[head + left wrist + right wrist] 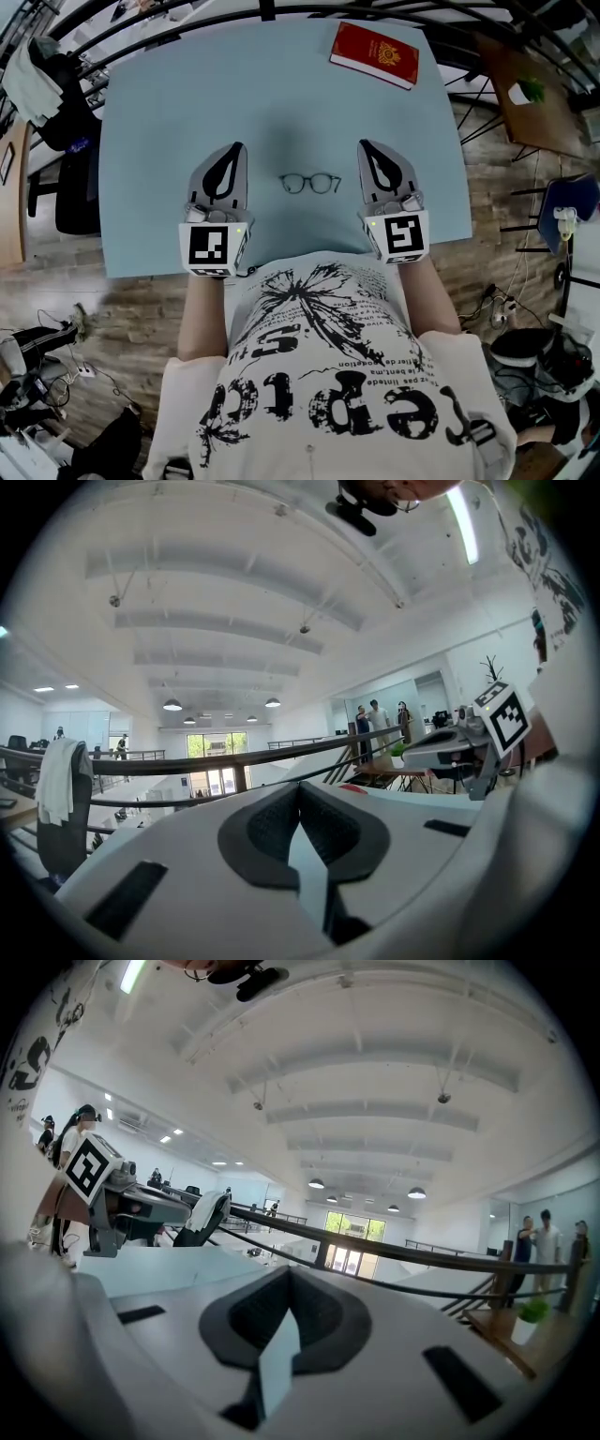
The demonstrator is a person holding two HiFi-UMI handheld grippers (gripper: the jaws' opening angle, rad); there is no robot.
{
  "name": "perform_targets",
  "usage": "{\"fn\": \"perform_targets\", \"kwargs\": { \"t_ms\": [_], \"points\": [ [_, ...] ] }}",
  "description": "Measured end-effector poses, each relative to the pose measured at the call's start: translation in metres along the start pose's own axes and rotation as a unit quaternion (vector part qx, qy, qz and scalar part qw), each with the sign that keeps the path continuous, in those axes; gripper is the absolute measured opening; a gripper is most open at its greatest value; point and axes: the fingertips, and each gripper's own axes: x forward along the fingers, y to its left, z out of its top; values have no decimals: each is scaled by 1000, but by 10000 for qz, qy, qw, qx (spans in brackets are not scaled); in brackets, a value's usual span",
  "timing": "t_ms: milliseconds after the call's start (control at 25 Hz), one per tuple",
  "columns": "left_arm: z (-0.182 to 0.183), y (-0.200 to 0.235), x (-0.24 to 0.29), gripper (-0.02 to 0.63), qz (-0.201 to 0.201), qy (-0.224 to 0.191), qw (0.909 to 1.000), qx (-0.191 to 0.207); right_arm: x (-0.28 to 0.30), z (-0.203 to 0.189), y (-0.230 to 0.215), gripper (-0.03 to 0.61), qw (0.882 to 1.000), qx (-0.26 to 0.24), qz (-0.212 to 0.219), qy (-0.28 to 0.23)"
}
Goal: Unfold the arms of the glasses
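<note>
The glasses (310,183) lay on the bench (187,103), between the two tools and touching neither. The left tool (236,150) and the right tool (367,148) were both clenched, with nothing between their jaws.

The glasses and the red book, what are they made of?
The glasses have a thin dark frame, maybe metal or slim plastic; they are too small to tell. The lenses look clear, since the pale blue table shows through them. The book has a red cover with gold print, likely card or a leather-like skin, with a dull finish.
</note>
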Motion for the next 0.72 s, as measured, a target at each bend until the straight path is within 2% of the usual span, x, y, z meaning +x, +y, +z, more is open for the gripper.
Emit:
{"fn": "perform_targets", "kwargs": {
  "t_ms": [480,720],
  "points": [
    [-6,2,0,18,39,94,9999,-113,1,-10,5,8,9999,30,60,75],
    [-9,0,1,18,50,171,9997,-158,-2,-17,2,8,9997,202,2,112]
  ]
}}
